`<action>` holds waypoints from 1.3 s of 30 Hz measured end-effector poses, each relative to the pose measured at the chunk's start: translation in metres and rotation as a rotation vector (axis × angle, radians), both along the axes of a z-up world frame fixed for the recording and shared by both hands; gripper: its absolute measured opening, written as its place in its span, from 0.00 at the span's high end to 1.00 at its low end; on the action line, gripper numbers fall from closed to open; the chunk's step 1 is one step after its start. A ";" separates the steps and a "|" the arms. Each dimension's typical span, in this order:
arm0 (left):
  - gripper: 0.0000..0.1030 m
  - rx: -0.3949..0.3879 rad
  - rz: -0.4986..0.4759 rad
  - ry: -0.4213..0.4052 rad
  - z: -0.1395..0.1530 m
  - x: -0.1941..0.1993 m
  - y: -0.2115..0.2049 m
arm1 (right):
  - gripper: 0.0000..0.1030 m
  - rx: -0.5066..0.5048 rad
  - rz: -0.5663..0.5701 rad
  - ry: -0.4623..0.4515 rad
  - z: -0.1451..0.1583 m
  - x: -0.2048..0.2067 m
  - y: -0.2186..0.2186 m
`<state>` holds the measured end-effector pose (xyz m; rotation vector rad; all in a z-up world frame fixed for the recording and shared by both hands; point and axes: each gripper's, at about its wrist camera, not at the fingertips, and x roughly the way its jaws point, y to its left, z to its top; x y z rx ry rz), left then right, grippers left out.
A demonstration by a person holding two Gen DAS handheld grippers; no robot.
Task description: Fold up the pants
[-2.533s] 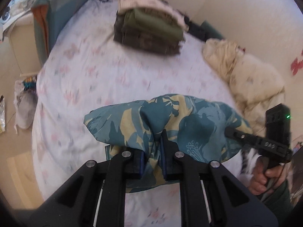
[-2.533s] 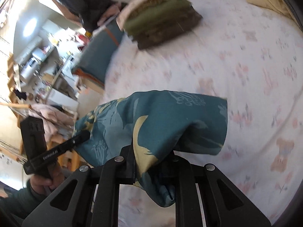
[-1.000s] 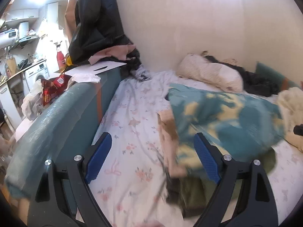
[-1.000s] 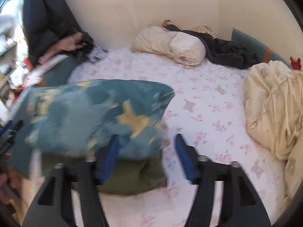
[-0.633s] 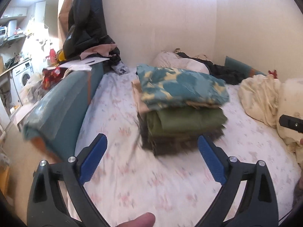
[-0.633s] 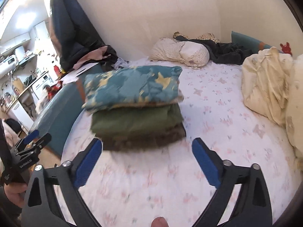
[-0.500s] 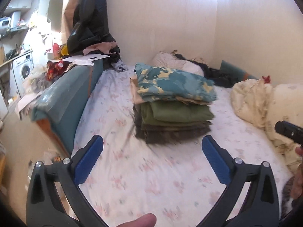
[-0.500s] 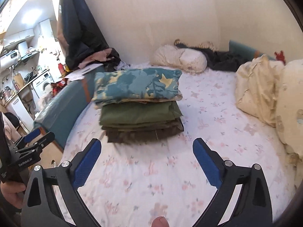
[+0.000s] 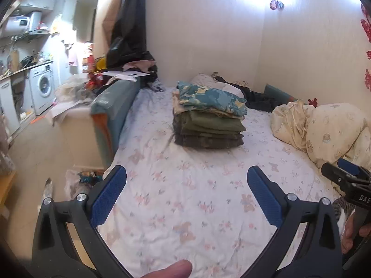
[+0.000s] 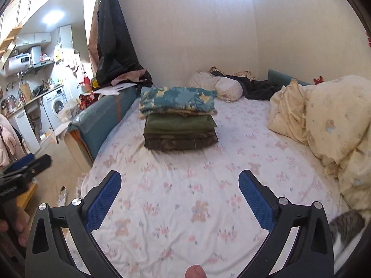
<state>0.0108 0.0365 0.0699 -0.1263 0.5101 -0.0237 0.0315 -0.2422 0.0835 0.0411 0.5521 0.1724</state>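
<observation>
On the bed [image 9: 185, 197], up by the far wall, sits the stack [image 9: 208, 125] — and the blue-and-yellow patterned pants [image 9: 211, 100] are folded on top, overhanging the green layers a little toward the pillow side. Left gripper [image 9: 186, 194] and right gripper [image 10: 179, 193]: fingers spread wide, nothing between them, both well clear of the pile. Risk? That top piece looks puffy and slightly skewed, so I'd judge a nudge or a bounce of the mattress could slide it off or spring the fold. A cat [image 10: 345, 229] at the near right edge could do just that. Count: one stack — roughly four folded garments, lower ones hard to separate — two grippers, one cat.
</observation>
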 end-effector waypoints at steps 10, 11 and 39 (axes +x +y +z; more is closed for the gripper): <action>0.00 0.117 -0.050 -0.005 -0.052 -0.022 -0.026 | 0.00 0.053 -0.048 0.019 -0.065 -0.035 0.002; 0.00 0.100 -0.062 0.010 -0.054 -0.020 -0.028 | 0.00 0.058 -0.055 0.030 -0.068 -0.032 0.003; 0.00 0.102 -0.051 0.051 -0.062 -0.005 -0.040 | 0.00 0.030 -0.023 0.036 -0.083 -0.019 0.015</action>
